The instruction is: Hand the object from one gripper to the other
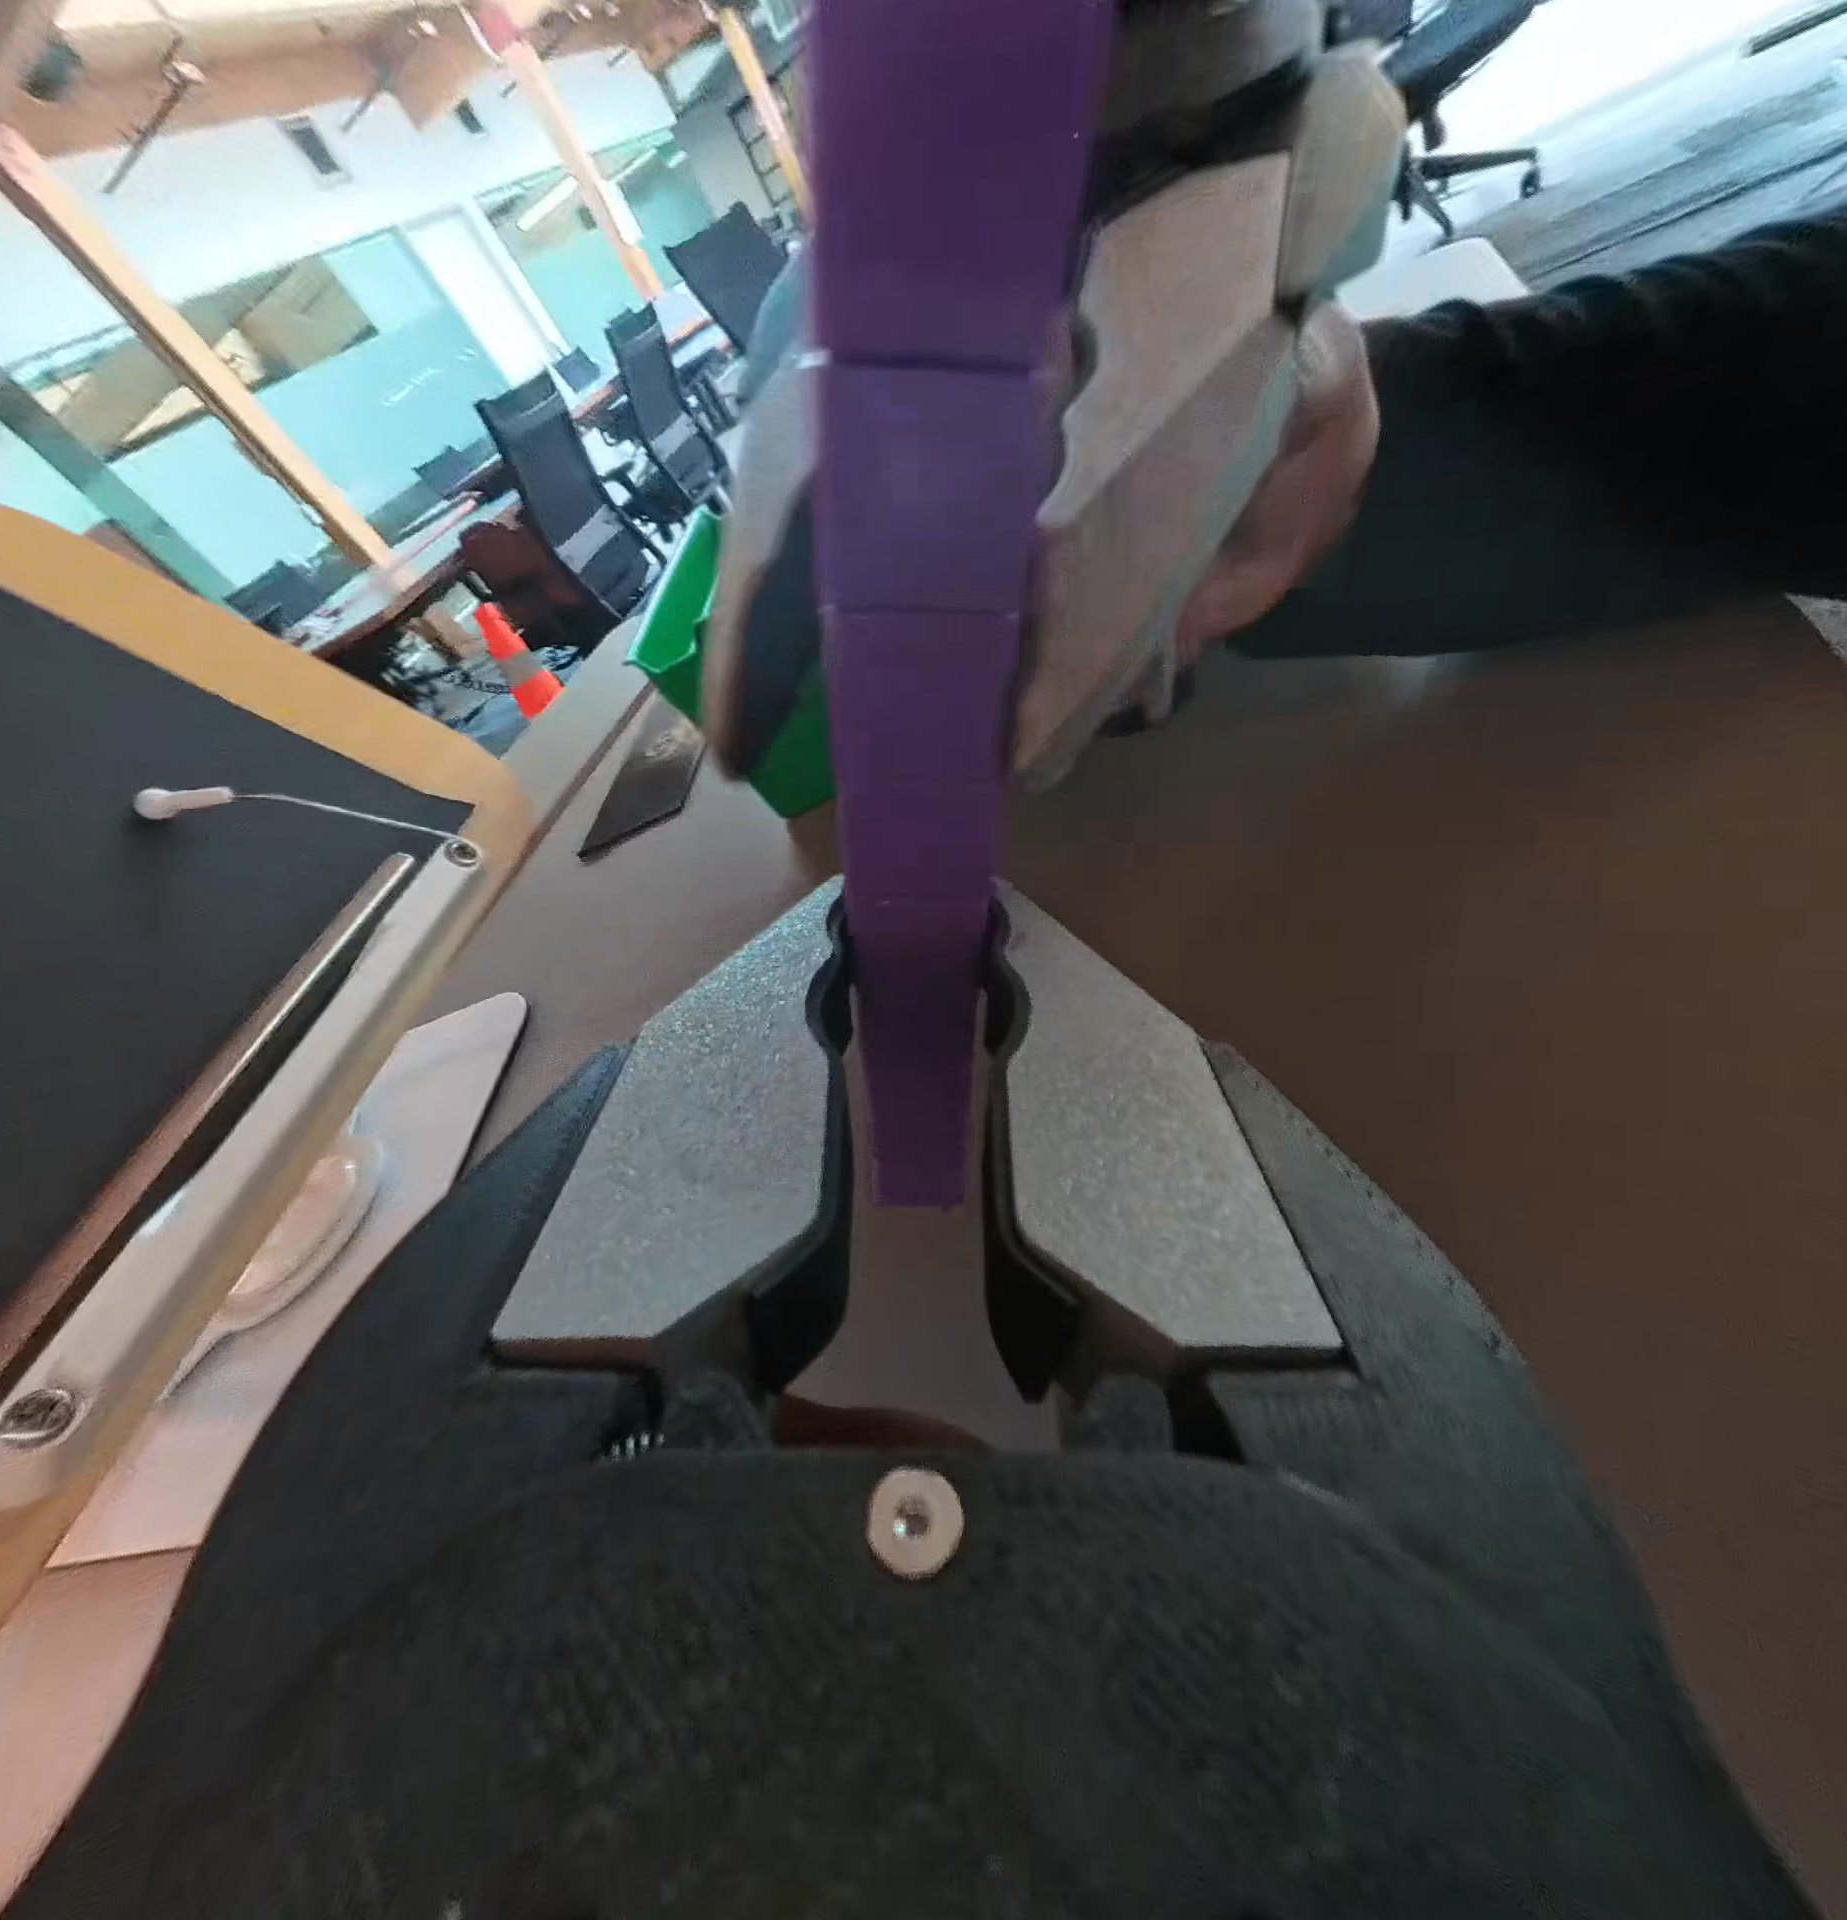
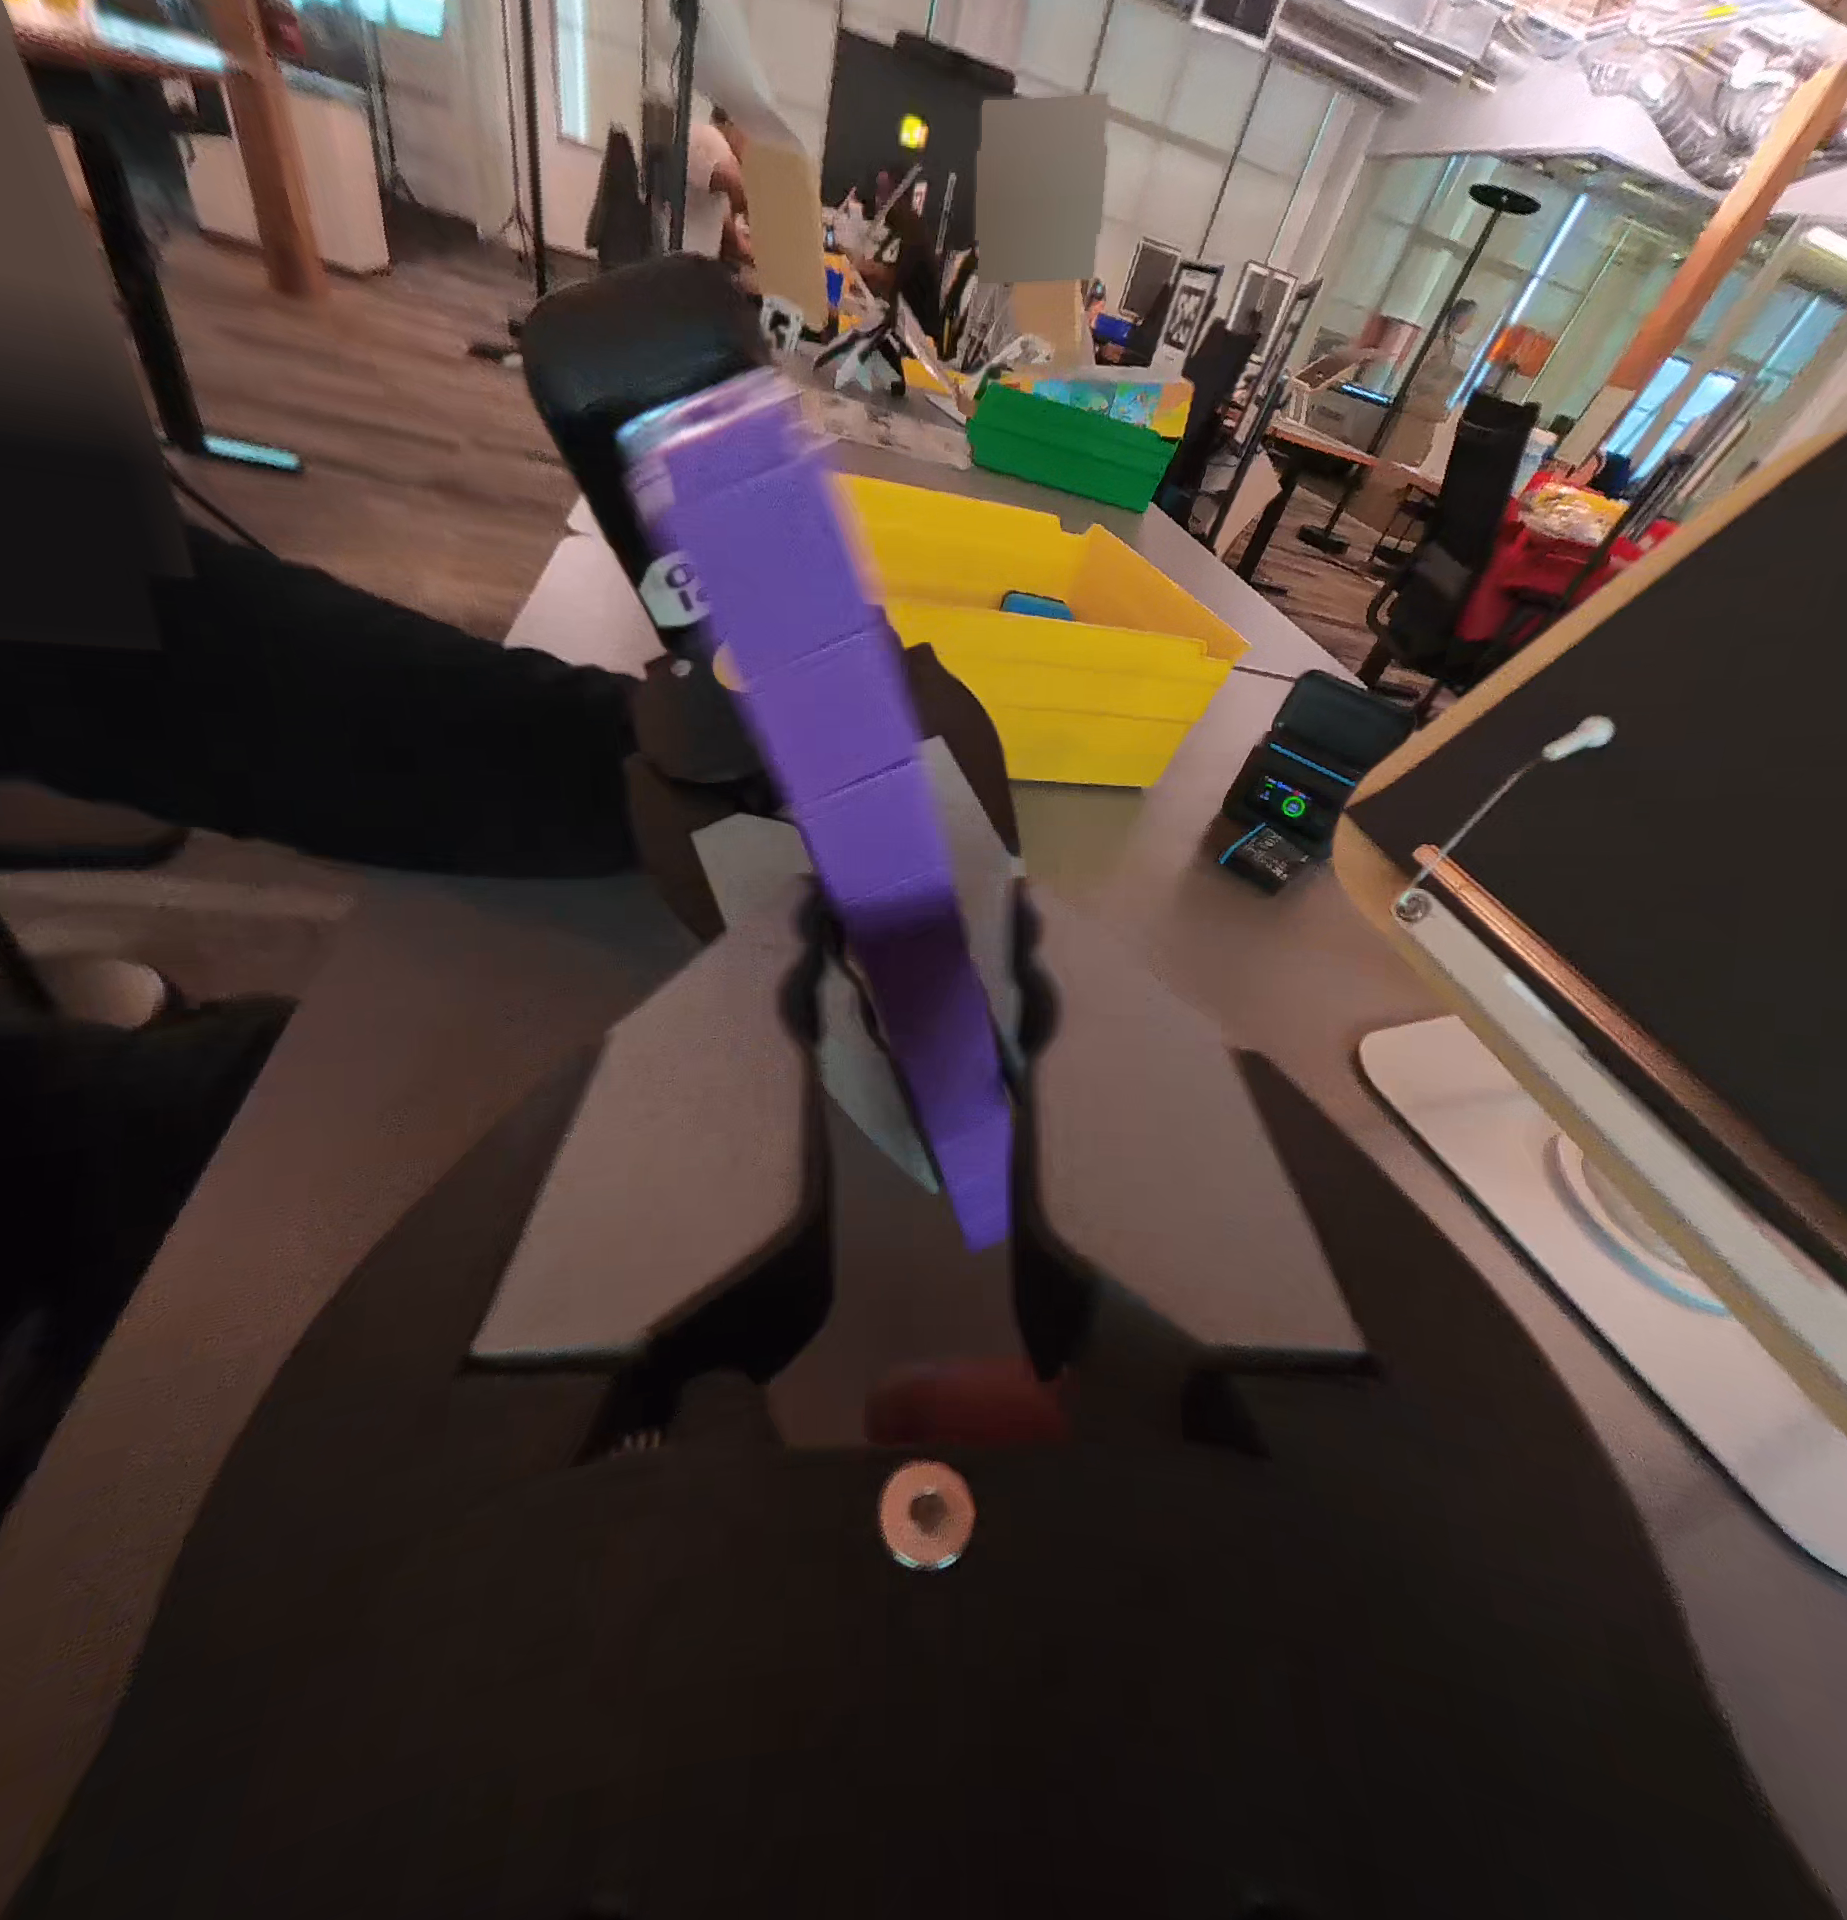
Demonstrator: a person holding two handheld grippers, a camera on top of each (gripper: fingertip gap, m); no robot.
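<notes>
Between both tools, above the brown worktop (image 1: 1418,1039), sits the purple segmented bar (image 1: 924,727). Left tool (image 1: 919,940) is narrowed right down, pads pressed on the bar's near end. Right tool (image 2: 919,971) straddles the other end, and through the blur it looks slightly loose, so I cannot tell its grip. Yellow bin (image 2: 1064,665) and green bin (image 2: 1064,447) sit far beyond.

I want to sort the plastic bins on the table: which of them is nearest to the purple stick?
The yellow bin, right behind the purple stick in the right wrist view. The green bin stands farther back along the table.
</notes>
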